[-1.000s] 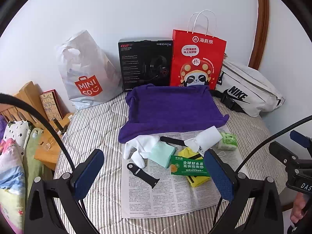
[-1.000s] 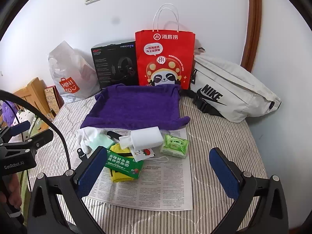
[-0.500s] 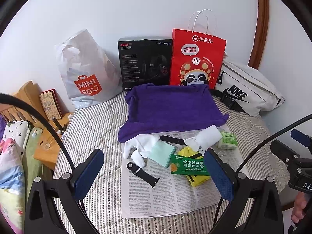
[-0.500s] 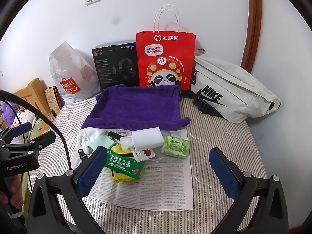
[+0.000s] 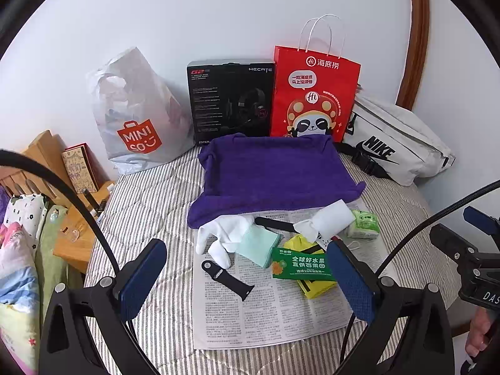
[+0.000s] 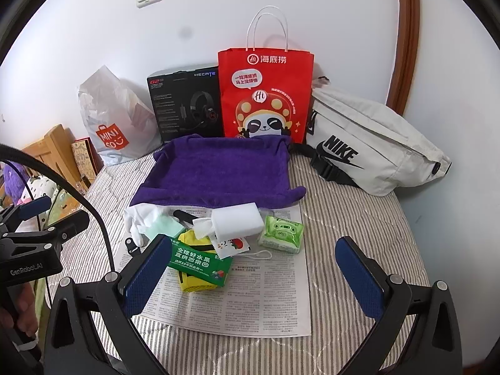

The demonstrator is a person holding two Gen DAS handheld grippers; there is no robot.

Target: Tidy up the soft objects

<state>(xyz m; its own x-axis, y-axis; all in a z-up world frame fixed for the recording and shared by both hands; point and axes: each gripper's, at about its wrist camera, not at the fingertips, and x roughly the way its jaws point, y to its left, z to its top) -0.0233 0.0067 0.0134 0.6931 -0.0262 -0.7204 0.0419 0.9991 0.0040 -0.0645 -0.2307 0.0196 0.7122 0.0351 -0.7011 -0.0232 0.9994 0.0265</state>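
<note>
A purple towel tray (image 5: 272, 175) (image 6: 218, 172) sits on the striped bed behind a newspaper (image 5: 275, 306) (image 6: 259, 300). On the paper lie white socks (image 5: 225, 234) (image 6: 140, 218), a mint cloth (image 5: 259, 245) (image 6: 164, 228), a white sponge (image 5: 332, 218) (image 6: 236, 220), a green tissue pack (image 5: 362, 223) (image 6: 281, 231), a yellow pouch under a green packet (image 5: 300, 264) (image 6: 200, 264), and a black watch strap (image 5: 228, 279). My left gripper (image 5: 247, 284) is open and empty above the paper's front. My right gripper (image 6: 253, 278) is open and empty, in front of the pile.
Against the wall stand a Miniso plastic bag (image 5: 137, 112), a black headset box (image 5: 231, 100), a red paper bag (image 5: 312, 93) and a white Nike bag (image 6: 372, 143). A wooden bedside shelf (image 5: 47, 168) and bedding are at the left.
Both grippers have drifted slightly; the scene shifts a little in each view. Nothing was taken hold of or moved.
</note>
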